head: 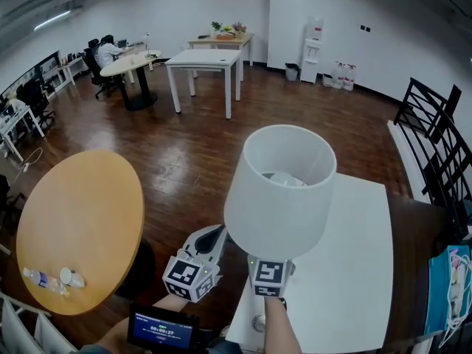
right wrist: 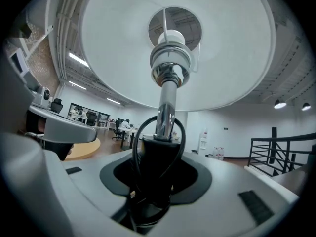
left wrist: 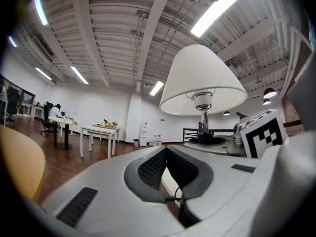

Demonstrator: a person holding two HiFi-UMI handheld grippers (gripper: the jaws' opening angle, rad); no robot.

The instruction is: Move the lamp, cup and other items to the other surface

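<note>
Right gripper view looks up the chrome stem of the table lamp point(right wrist: 165, 102). The right gripper point(right wrist: 157, 154) has its fingers part-way closed, clamped on the black collar at the foot of that stem, with a loop of the black power cord point(right wrist: 139, 137) caught up beside it. The lamp hangs upright in the air over the left edge of the white counter point(head: 354, 271), touching nothing but the fingers. The left gripper point(left wrist: 166, 154) hovers just left of that same edge - its fingers meet at the tips and hold nothing.

The grip sits very low, and the wide white lampshade point(head: 280, 190) rides high above it. Any quick swing could tip the lamp in the fingers or let the smooth collar twist out. The cord is the second worry - where its loose end runs no view shows, so it may snag on the white counter's edge and jerk the lamp back. The shade also hides much of the floor to the left of the white counter, toward the round wooden counter point(head: 81, 220). The idle left gripper could knock the shade.
</note>
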